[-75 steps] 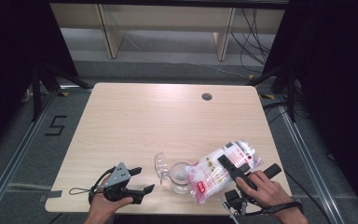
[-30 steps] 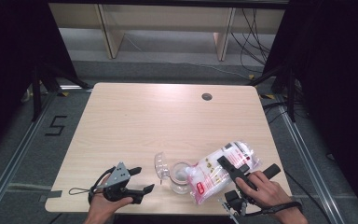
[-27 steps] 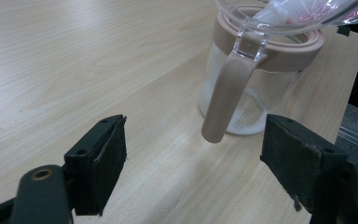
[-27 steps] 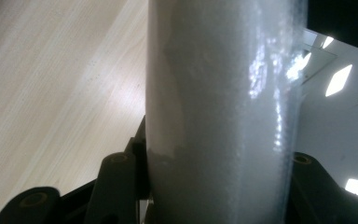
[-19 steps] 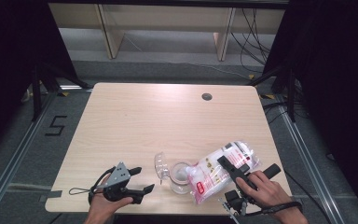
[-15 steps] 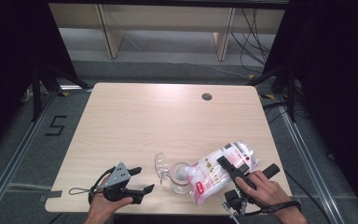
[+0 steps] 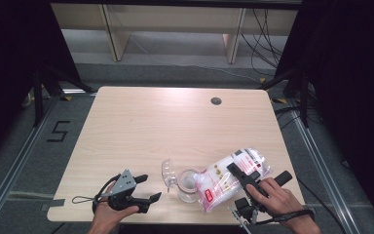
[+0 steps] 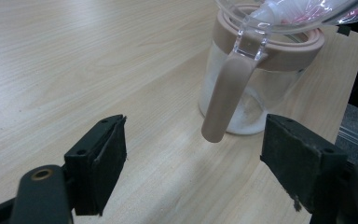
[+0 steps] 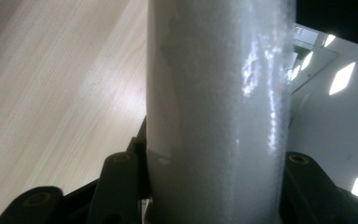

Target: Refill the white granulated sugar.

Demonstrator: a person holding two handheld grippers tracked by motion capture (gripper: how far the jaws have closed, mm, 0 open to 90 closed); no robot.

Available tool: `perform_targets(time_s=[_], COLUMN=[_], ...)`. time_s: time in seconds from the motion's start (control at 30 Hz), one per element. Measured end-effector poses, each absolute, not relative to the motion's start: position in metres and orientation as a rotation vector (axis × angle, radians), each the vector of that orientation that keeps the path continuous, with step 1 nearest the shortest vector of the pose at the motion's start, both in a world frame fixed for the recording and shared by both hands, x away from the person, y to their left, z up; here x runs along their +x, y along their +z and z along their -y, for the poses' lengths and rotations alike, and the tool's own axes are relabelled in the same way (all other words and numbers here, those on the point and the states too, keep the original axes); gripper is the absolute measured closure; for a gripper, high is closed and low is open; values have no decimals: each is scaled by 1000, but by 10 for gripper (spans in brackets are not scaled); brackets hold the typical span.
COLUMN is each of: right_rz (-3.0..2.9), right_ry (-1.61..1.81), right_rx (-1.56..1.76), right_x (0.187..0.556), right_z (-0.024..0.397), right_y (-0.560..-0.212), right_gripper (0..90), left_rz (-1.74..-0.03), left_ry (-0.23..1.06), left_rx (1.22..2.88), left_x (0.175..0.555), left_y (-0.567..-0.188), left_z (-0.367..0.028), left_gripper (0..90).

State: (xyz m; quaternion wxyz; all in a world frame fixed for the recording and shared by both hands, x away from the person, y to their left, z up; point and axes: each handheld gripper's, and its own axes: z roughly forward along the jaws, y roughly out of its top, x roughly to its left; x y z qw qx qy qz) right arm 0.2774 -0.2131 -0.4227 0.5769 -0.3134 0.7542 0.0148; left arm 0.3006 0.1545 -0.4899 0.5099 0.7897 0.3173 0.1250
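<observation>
In the right gripper view the clear plastic bag of white granules (image 9: 216,112) stands so close to the lens that its printed label and both ends are cut off, and the pads are hidden behind it; the right tongs (image 7: 244,171) clench the bag between both jaws. In the high view the bag (image 7: 226,178) lies tilted at the near right of the pale wooden tabletop (image 7: 175,126), its lower end over the mouth of the clear glass jar with a beige collar and strap handle (image 7: 189,184); whether grains are falling cannot be made out. The left gripper view shows the jar (image 8: 256,70) standing upright with a shallow layer of white granules at its bottom, its top cut off by the frame and its hinged clear lid (image 7: 168,171) swung open to one side. The left tongs (image 8: 193,163) are released, jaws wide apart, near the jar but touching nothing, low over the tabletop.
</observation>
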Motion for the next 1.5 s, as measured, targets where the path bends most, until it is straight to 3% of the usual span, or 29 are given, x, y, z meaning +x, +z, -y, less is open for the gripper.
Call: perform_targets(time_s=[1.5], right_rz=[-1758], right_ry=[38], right_rx=[-733], right_x=[277], right_z=[214], right_y=[-422], right_gripper=[590], left_rz=[-766], left_ry=[300], left_rx=[1901], left_x=[300], left_y=[-490], left_z=[-155], left_gripper=[216])
